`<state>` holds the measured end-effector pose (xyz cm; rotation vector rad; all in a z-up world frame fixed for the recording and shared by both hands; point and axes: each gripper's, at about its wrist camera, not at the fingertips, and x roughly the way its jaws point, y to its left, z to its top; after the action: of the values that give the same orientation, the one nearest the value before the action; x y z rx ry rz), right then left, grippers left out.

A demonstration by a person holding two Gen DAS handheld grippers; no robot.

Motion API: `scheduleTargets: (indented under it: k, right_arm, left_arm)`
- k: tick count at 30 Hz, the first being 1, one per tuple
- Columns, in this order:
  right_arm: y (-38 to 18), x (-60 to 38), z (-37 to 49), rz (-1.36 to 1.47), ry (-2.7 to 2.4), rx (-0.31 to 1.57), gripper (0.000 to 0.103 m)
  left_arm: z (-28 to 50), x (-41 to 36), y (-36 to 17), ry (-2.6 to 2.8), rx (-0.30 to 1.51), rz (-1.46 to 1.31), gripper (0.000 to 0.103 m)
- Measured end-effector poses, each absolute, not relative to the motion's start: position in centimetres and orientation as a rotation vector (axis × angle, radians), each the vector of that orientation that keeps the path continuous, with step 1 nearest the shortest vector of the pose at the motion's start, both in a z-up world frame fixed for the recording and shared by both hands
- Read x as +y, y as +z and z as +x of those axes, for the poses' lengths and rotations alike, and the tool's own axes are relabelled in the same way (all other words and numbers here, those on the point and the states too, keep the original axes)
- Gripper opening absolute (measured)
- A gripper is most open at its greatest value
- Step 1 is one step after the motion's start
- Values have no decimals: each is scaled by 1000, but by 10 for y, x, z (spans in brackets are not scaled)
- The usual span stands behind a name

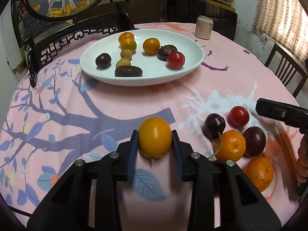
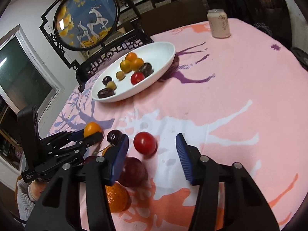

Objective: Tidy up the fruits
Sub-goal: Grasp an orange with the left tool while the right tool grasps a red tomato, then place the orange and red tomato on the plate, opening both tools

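Left gripper point(image 1: 155, 144) jaws clenched on the orange fruit point(image 1: 155, 137), pads pressing both its sides, fruit on the desk point(image 1: 123, 104). White plate point(image 1: 181, 77) with 9 fruits lies straight ahead, beyond the jaws. Right gripper point(image 2: 152, 154) jaws released, red tomato point(image 2: 144, 143) between them but untouched; plate is ahead-left of it. Left hand looks better lined up with the plate.

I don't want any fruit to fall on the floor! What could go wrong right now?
The left gripper pinches the round yellow orange only with the tips of its pads, so it might slip out on the way to the white plate.

The right gripper is open with one finger close to the red tomato and the dark plum; a nudge could set them rolling across the tablecloth.
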<state>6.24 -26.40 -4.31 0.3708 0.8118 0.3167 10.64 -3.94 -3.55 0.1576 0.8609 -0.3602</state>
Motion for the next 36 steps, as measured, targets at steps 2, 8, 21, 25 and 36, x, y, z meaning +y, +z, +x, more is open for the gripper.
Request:
scheduleTargets:
  k: [2, 8, 21, 25, 36]
  right_arm:
    - [-44, -263, 64, 379, 319, 810, 52]
    - [-56, -255, 79, 421, 371, 878, 39]
    - [-55, -259, 79, 446, 364, 857, 29]
    - [-41, -271, 72, 469, 345, 787, 29]
    - [9, -250, 142, 420, 362, 725, 29]
  left_arm:
    - [107, -39, -36, -362, 865, 153, 35]
    - [109, -38, -37, -366, 874, 146, 35]
    - [106, -37, -34, -369, 858, 135, 34]
    - [100, -26, -12, -359, 796, 77, 34]
    - [180, -43, 28, -332, 766, 54, 34]
